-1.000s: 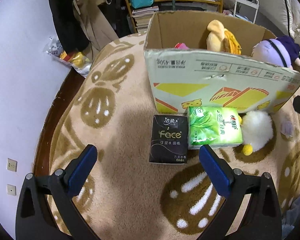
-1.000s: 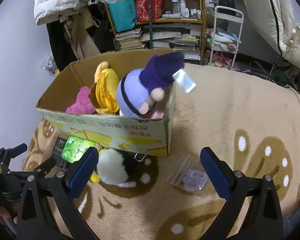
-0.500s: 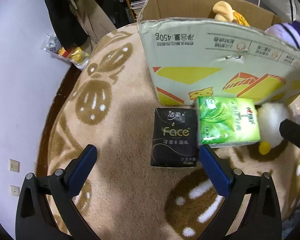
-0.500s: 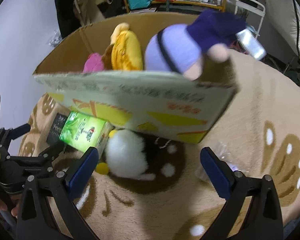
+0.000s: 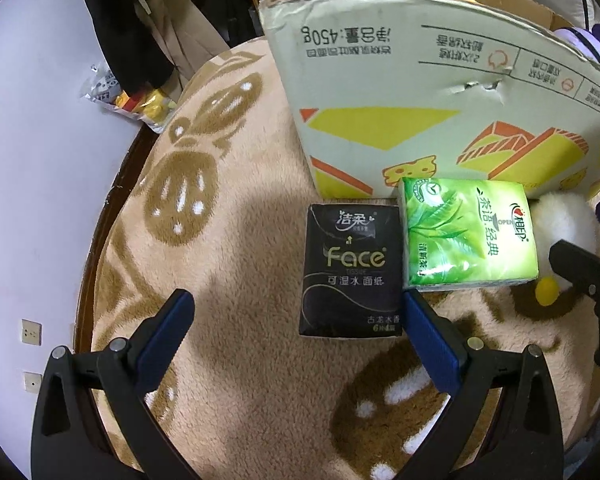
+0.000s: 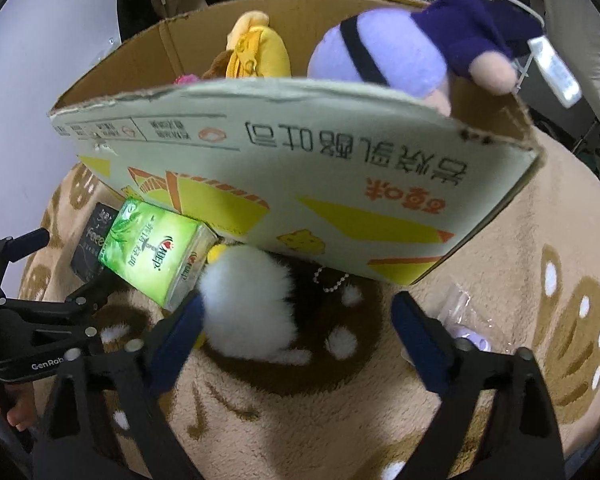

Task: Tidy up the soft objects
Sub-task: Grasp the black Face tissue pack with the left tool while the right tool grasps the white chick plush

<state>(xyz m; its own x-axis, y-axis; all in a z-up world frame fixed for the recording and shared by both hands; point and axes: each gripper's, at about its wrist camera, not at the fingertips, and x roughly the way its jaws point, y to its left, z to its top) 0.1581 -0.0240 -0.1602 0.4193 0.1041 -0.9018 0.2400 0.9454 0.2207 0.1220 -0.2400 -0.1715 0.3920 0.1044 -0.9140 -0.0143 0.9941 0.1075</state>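
Note:
On the tan blanket, in front of the cardboard box, lie a black "Face" tissue pack, a green tissue pack and a white plush side by side. My left gripper is open just short of the black pack, its right fingertip by the pack's near right corner. My right gripper points down around the white plush. Its jaws are closing: the left finger brushes the plush, the right finger stands apart. A purple plush and a yellow plush sit in the box.
A clear plastic bag with a pale purple item lies on the blanket beside my right finger. The blanket's edge and a wall are at the left. Clothes and shelves stand behind the box. A bead chain lies under the box's front.
Both grippers have sunk toward the blanket and closer to the box. The right gripper has come down around the white plush and its jaws have narrowed a little.

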